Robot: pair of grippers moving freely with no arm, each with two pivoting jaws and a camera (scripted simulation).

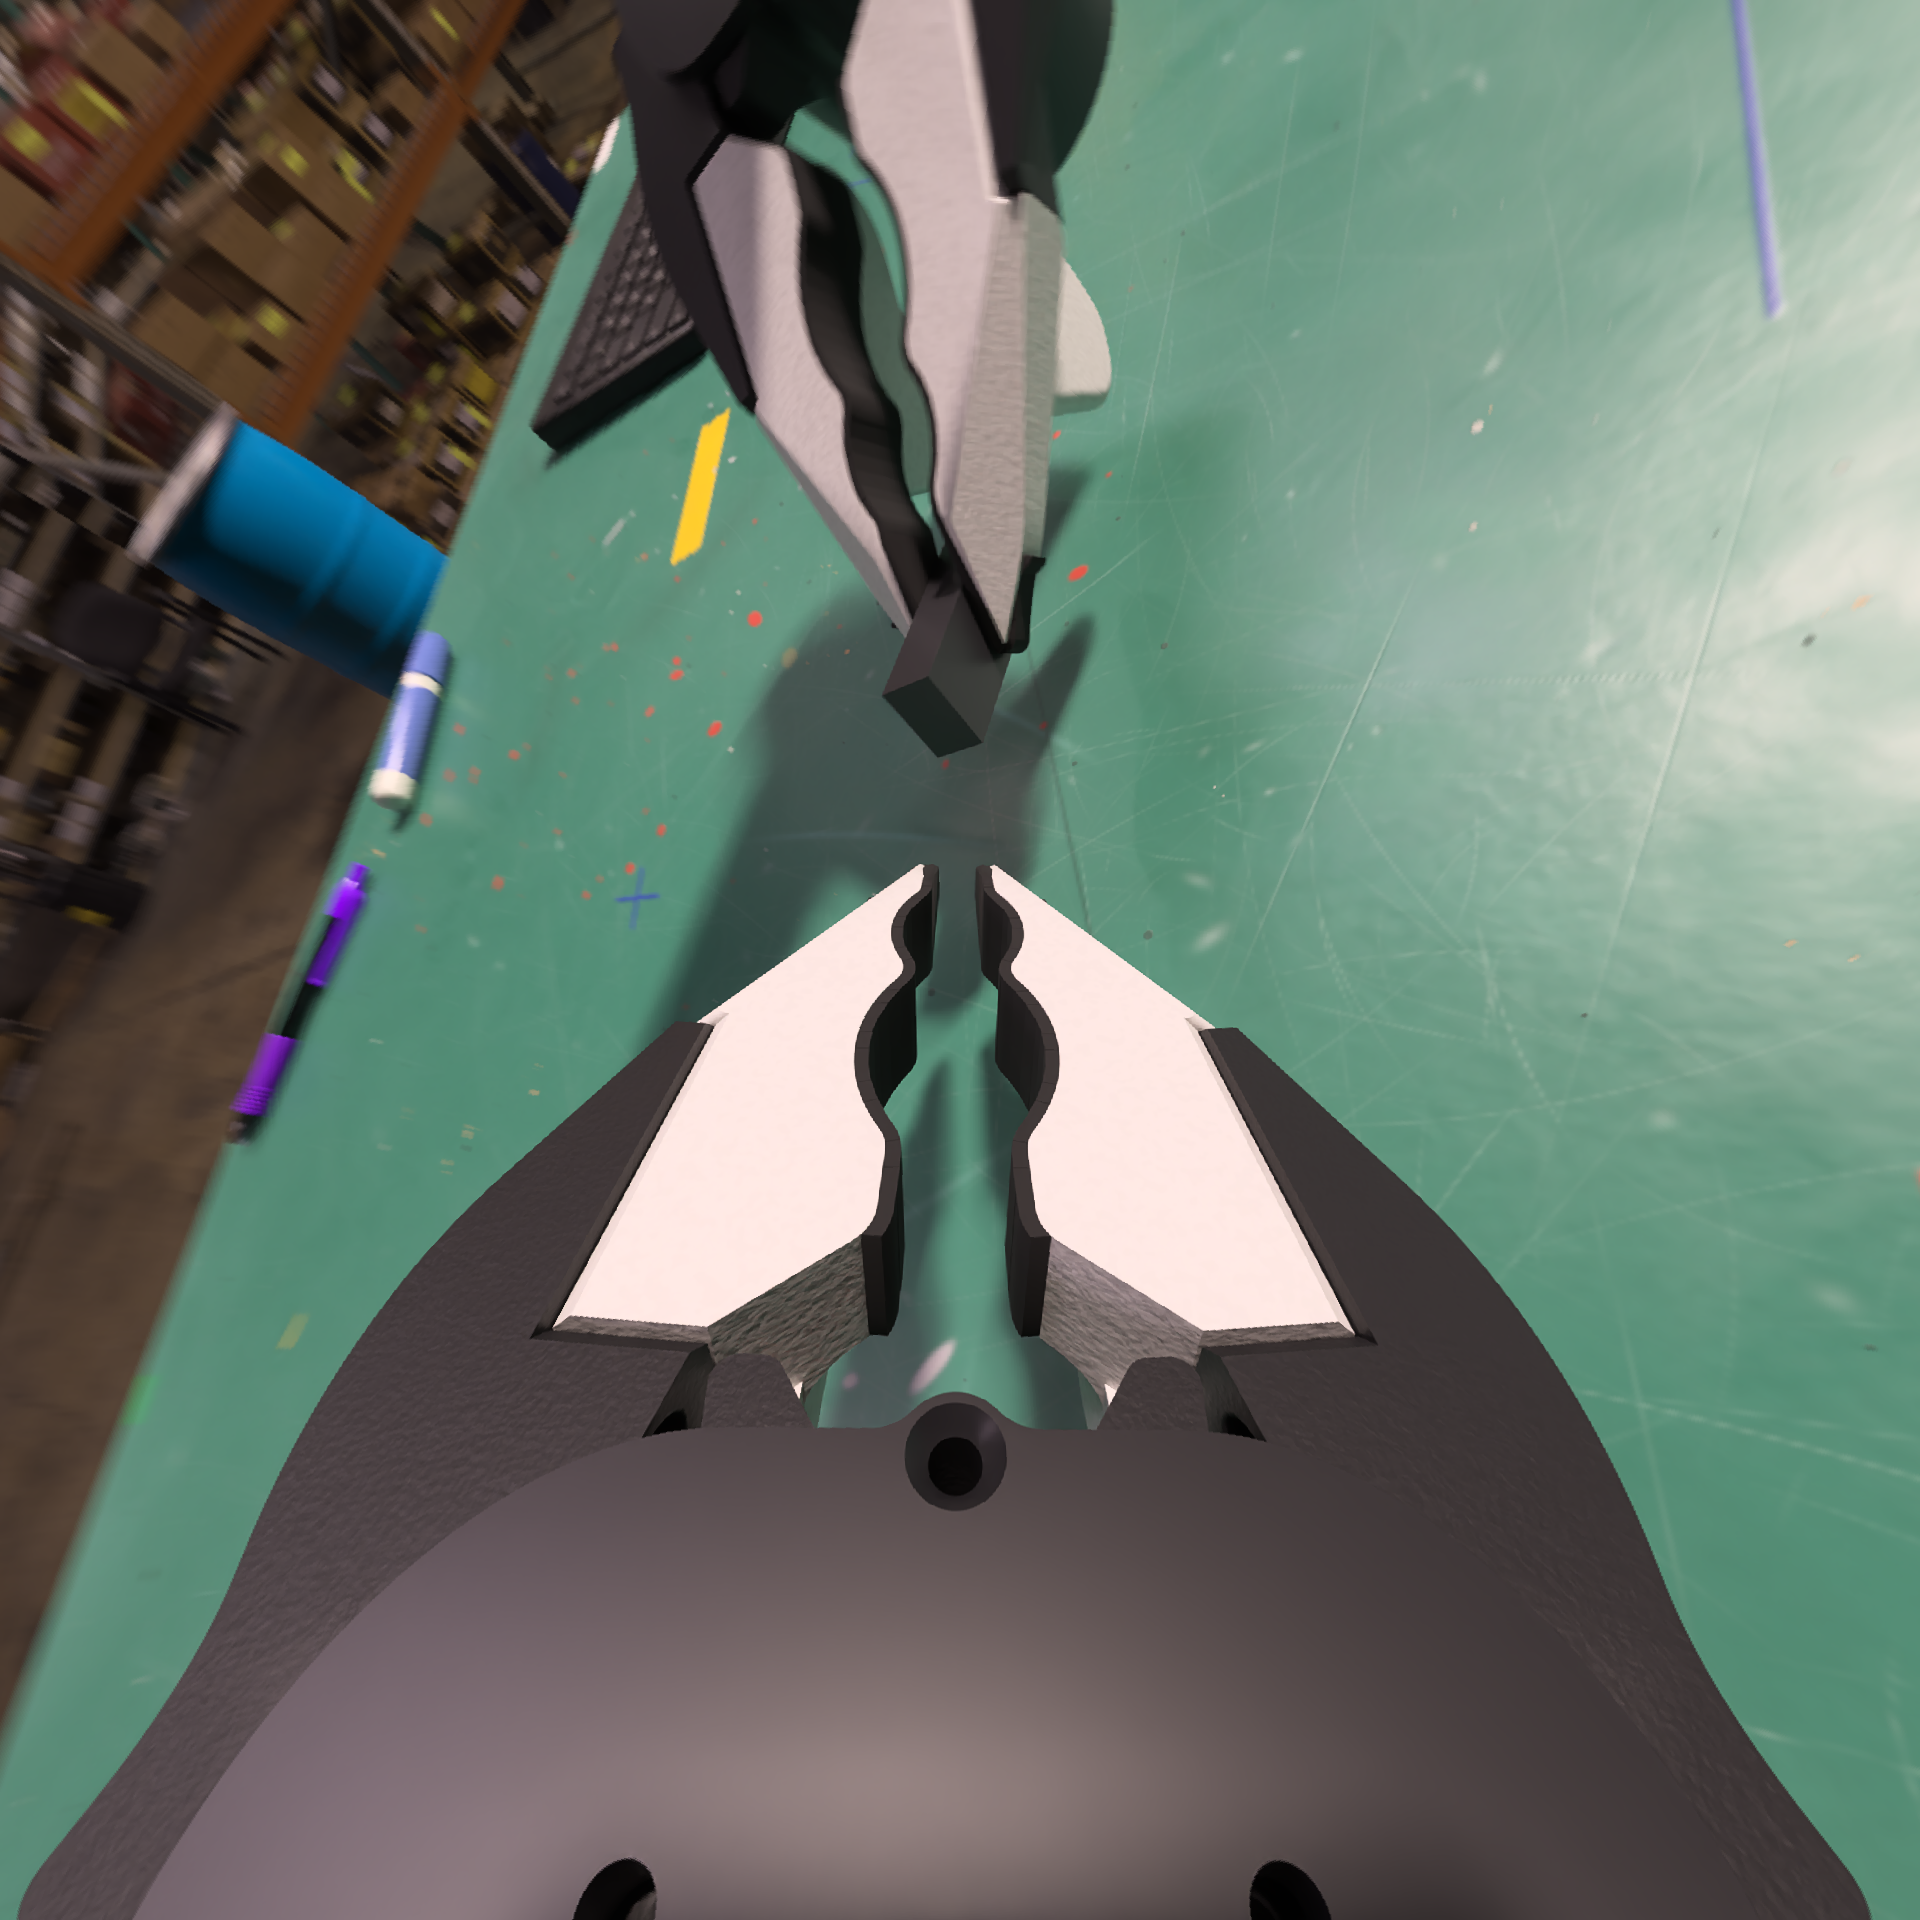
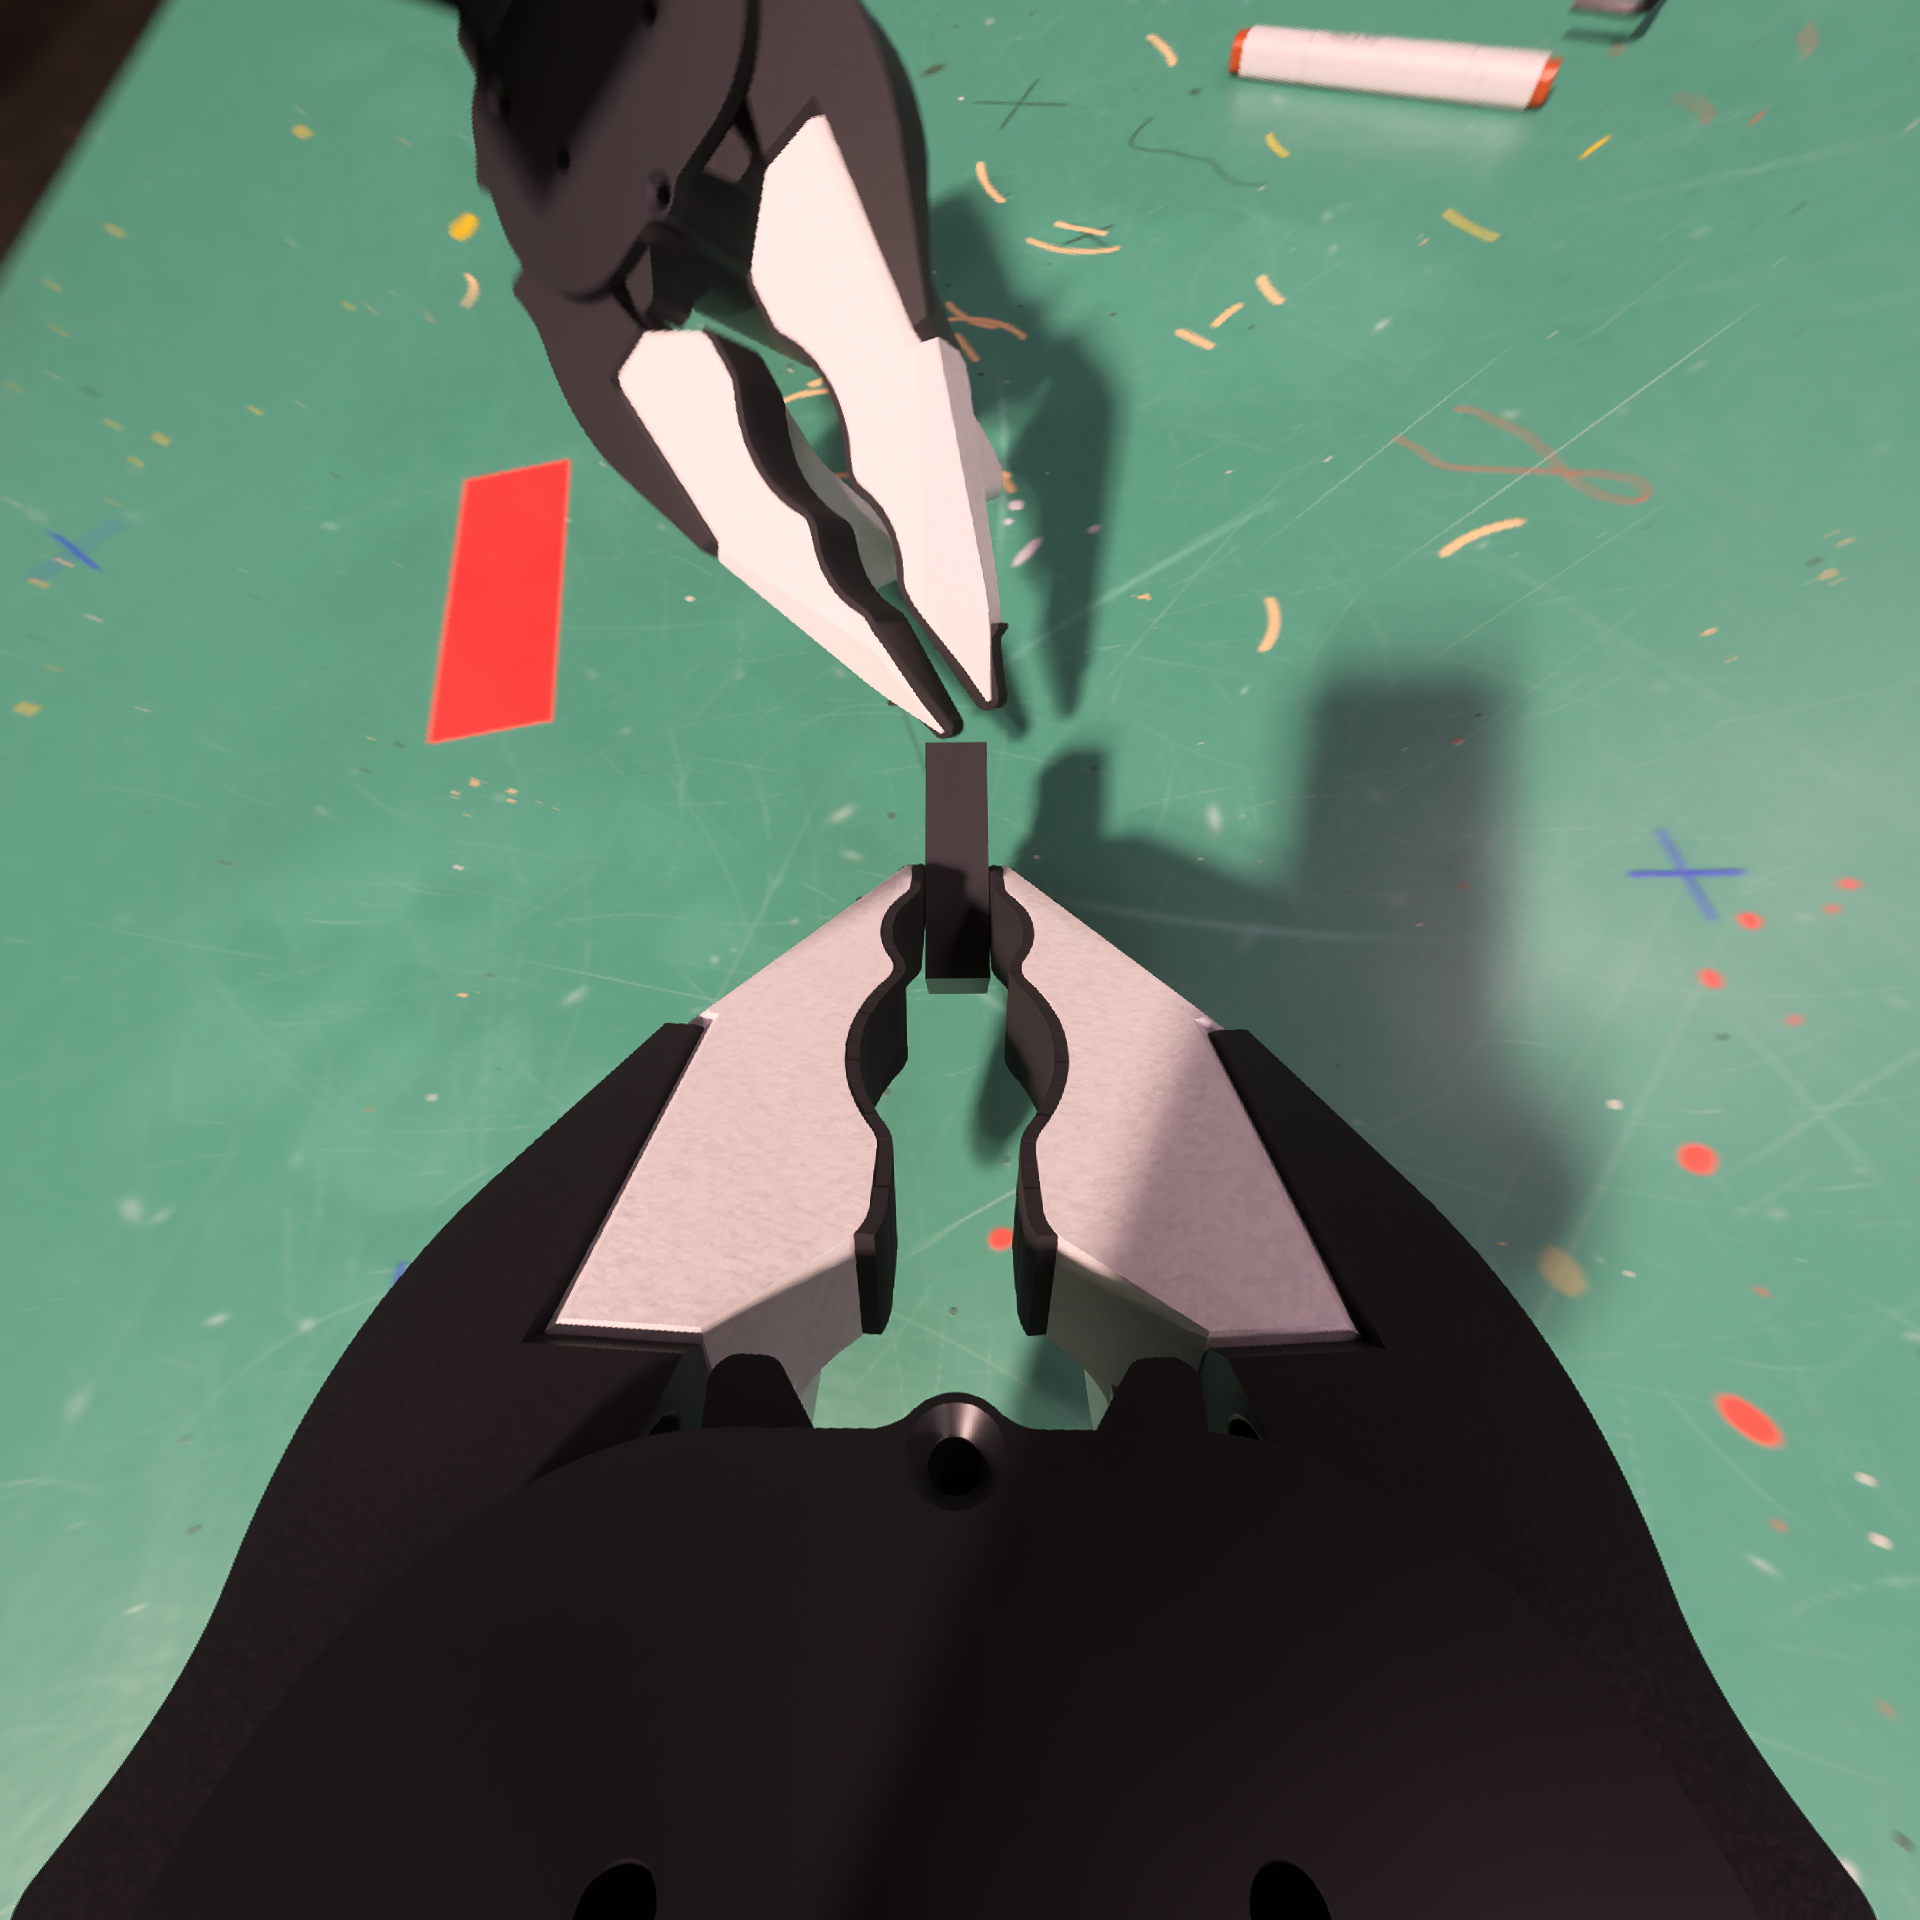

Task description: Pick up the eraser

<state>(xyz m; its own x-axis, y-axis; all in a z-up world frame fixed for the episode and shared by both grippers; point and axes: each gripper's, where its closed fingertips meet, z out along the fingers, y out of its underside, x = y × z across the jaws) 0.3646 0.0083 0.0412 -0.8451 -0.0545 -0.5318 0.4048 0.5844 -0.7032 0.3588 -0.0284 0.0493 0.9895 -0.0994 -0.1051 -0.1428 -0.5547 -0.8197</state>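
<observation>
The eraser is a small dark grey block. My right gripper is shut on it, and its far end sticks out past the fingertips. In the left wrist view the right gripper comes down from above with the eraser clamped at its tips, and a shadow lies on the green mat below. My left gripper is shut and empty, with only a thin slit between its tips. It faces the eraser from a short distance. In the right wrist view the left gripper points at the eraser's free end, just short of it.
Along the mat's left edge are a blue cylinder, a blue-and-white stick and a purple pen. A black textured pad and a yellow strip lie farther off. A white marker and a red strip lie on the mat.
</observation>
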